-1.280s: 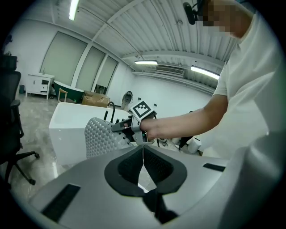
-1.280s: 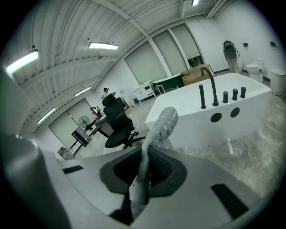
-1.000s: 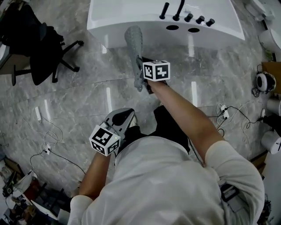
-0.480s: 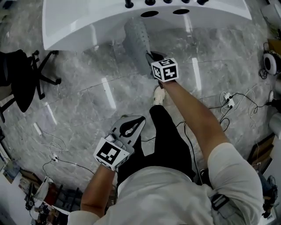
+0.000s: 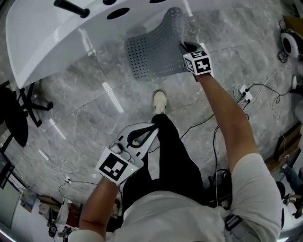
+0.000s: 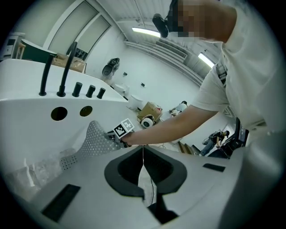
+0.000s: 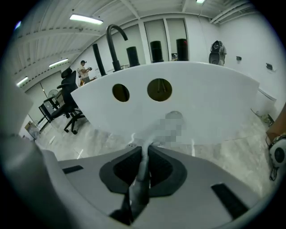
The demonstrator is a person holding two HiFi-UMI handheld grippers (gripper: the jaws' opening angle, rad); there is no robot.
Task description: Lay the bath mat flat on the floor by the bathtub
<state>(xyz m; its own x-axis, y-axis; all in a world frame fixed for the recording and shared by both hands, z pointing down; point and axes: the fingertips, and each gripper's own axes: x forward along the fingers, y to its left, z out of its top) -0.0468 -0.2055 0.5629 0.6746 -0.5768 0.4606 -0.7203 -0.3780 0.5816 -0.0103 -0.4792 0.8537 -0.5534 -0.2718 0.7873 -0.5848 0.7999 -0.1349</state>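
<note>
The grey perforated bath mat (image 5: 154,54) is spread out wide over the marble floor beside the white bathtub (image 5: 42,38). Its right end curls upward. My right gripper (image 5: 186,47) is shut on that right edge; in the right gripper view a strip of mat (image 7: 139,179) is pinched between the jaws of the right gripper (image 7: 145,150), facing the tub wall (image 7: 205,103). My left gripper (image 5: 144,133) is shut and empty, well back by the person's leg. In the left gripper view the left gripper (image 6: 143,154) looks toward the mat (image 6: 91,141).
A shoe (image 5: 160,101) stands on the floor just behind the mat. Black tap fittings (image 5: 71,8) sit on the tub rim. An office chair (image 5: 16,116) is at the left. A power strip and cables (image 5: 244,94) lie at the right.
The mat hung as a narrow folded strip from my right gripper; now it is opened wide and low by the tub. The right gripper moved rightward. The left gripper stayed by the leg.
</note>
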